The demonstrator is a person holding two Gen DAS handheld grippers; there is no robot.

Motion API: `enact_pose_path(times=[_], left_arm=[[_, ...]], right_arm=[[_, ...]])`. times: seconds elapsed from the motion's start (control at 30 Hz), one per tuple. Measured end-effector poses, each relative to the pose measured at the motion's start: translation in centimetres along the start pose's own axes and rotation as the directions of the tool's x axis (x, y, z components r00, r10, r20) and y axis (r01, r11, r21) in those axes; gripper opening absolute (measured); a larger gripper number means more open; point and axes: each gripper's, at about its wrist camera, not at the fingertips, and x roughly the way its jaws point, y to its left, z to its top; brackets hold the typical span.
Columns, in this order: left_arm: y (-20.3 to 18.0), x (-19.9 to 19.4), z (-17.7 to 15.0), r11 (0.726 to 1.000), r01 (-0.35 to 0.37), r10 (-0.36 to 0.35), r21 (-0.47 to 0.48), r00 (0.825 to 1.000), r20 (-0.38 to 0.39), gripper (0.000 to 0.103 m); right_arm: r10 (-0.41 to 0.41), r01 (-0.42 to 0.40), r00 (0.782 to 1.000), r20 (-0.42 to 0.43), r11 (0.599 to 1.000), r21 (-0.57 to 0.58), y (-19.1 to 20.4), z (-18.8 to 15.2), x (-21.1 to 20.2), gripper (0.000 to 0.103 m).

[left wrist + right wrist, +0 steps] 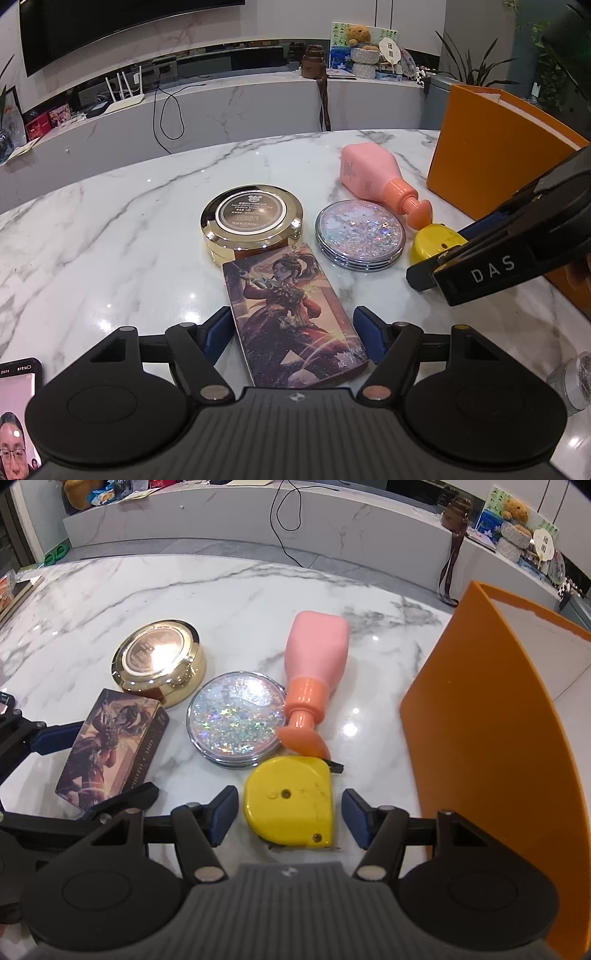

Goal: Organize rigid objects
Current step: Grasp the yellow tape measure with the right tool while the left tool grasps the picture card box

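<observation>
tape measure (290, 805) | btwn right hand-held gripper (289, 818) pads | spread, no contact

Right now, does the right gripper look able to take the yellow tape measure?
Probably yes. The right gripper is open, with the yellow tape measure lying flat between its fingers and nothing in the gaps. The pink bottle only touches the far end.
</observation>
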Motion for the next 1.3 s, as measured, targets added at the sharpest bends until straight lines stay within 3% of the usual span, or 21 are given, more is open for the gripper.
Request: enact_pose_path(times=[0.1, 0.23, 0.43, 1.3], left_arm=[[0.1, -0.1, 0.0, 1.0, 0.002, -0.002, -0.004, 1.0, 0.001, 0.078], [0.4, -0.4, 0.2, 1.0, 0.015, -0.015, -0.02, 1.0, -0.001, 0.069], [0.8, -1.4, 0.4, 1.0, 0.009, -0.008, -0.029, 1.0, 0.021, 0.068], [-1.2, -6.4, 1.7, 1.0, 0.015, -0.016, 0.007, 0.996, 0.091, 0.068]], right_arm=[[0.013, -0.013, 1.0, -0.001, 1.0, 0.001, 0.1, 0.1, 0.0, 0.05], [0.024, -0.024, 1.0, -0.007, 1.0, -0.007, 0.2, 0.1, -0.2, 0.05], [0.031, -0.031, 0.999, -0.01, 0.999, -0.018, 0.4, 0.2, -0.6, 0.05], [0.047, -0.046, 0.992, 0.114, 0.999, -0.009, -0.1, 0.5, -7.0, 0.05]])
